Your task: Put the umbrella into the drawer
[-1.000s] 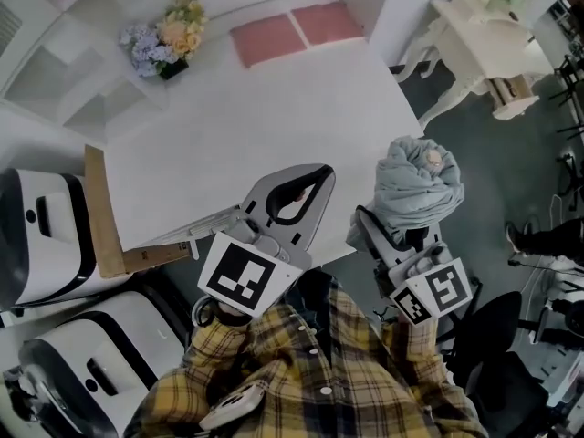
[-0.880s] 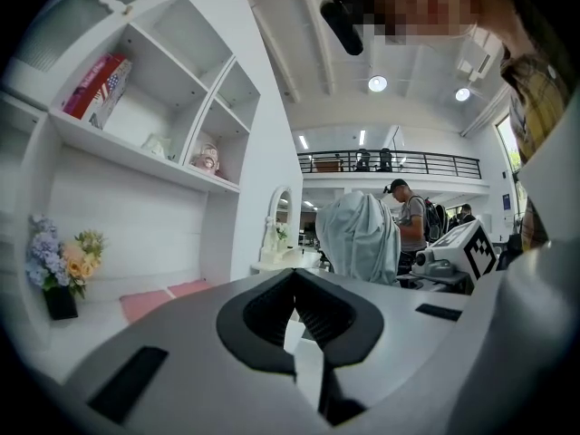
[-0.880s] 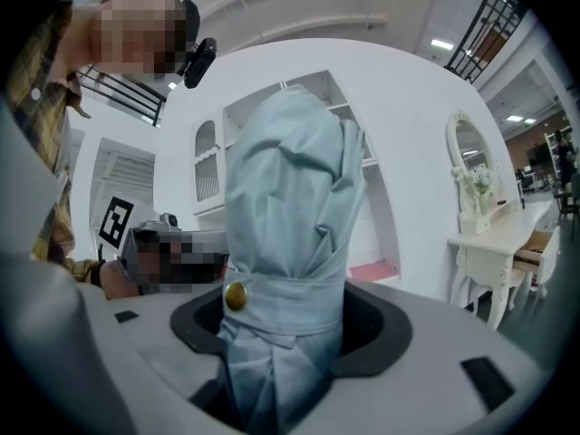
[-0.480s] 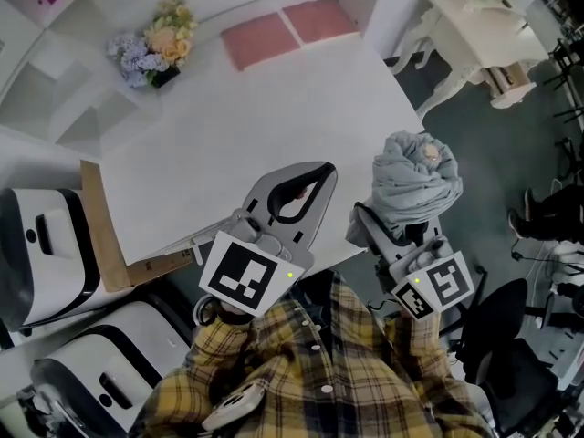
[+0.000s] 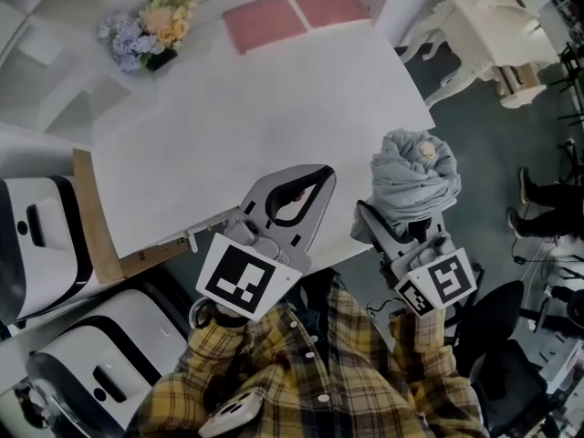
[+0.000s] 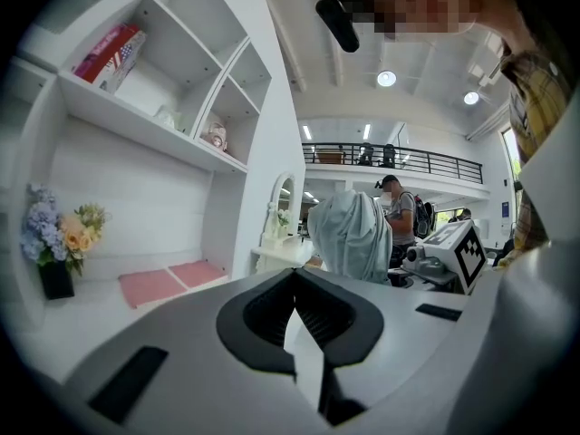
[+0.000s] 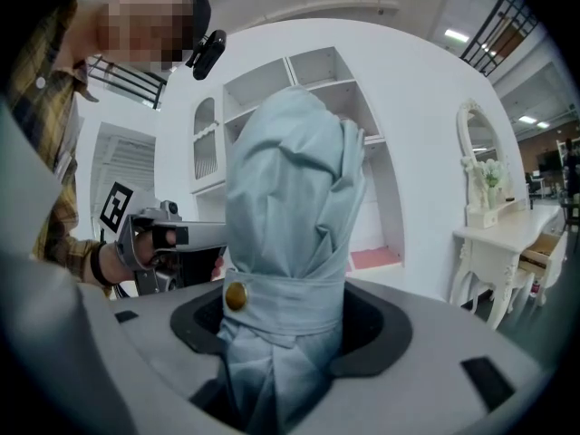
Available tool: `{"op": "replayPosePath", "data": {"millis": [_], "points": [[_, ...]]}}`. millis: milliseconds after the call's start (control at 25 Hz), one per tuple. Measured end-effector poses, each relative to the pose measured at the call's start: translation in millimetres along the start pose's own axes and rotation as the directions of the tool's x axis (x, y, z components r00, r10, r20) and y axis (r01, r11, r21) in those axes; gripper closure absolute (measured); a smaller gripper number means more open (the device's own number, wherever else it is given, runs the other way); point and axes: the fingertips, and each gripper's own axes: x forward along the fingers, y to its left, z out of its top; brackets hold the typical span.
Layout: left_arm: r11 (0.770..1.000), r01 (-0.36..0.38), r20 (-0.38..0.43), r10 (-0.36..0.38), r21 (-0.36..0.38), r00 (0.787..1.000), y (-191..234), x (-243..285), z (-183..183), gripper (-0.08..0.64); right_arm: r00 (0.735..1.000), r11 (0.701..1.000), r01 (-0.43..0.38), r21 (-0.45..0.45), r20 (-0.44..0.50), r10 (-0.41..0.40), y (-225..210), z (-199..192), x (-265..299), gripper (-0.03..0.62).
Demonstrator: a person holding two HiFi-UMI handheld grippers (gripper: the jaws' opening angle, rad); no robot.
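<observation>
umbrella (image 5: 415, 182) near desk (image 5: 255, 126) (flowers (image 5: 151, 27), 2 mats (image 5: 266, 23))

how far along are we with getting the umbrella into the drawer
Done: the folded umbrella is picked up, strap buttoned, gripped in the right claw. In hand: it is held beside the white table, while the left claw is shut and empty above the table edge. Left: everything with the drawer. No open drawer shows in these views, so putting the umbrella inside is not yet done.
</observation>
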Motion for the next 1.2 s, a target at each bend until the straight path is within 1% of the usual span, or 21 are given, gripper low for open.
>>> {"op": "replayPosePath", "data": {"millis": [120, 320, 560, 720, 840, 960, 1120, 1200], "points": [[1.000, -0.006, -0.011, 0.006, -0.012, 1.000, 6, 6, -13, 0.541, 0.999, 0.998, -0.022, -0.061, -0.047, 0.019, -5, -16, 7, 0.307], [1.000, -0.007, -0.041, 0.006, -0.020, 0.999, 7, 14, -32, 0.541, 0.990, 0.987, -0.090, -0.133, -0.117, 0.075, -10, -43, 15, 0.307], [0.999, -0.029, -0.089, 0.026, -0.031, 0.996, 7, 13, -61, 0.541, 0.972, 0.961, -0.175, -0.214, -0.193, 0.134, -13, -72, 30, 0.307], [0.997, -0.057, -0.119, 0.051, -0.044, 0.992, 7, 8, -83, 0.541, 0.956, 0.949, -0.217, -0.228, -0.244, 0.160, -13, -95, 32, 0.307], [0.995, -0.084, -0.145, 0.075, -0.058, 0.987, 10, -1, -99, 0.541, 0.940, 0.932, -0.256, -0.258, -0.292, 0.177, -11, -115, 34, 0.307], [0.992, -0.106, -0.169, 0.094, -0.064, 0.981, 12, -6, -114, 0.541, 0.921, 0.916, -0.283, -0.286, -0.349, 0.175, -14, -137, 36, 0.307], [0.992, -0.114, -0.195, 0.101, -0.059, 0.976, 9, -7, -129, 0.541, 0.892, 0.901, -0.318, -0.295, -0.415, 0.179, -19, -164, 39, 0.307], [0.990, -0.120, -0.208, 0.104, -0.068, 0.973, 9, -9, -139, 0.541, 0.876, 0.888, -0.345, -0.304, -0.443, 0.189, -19, -177, 42, 0.307]]}}
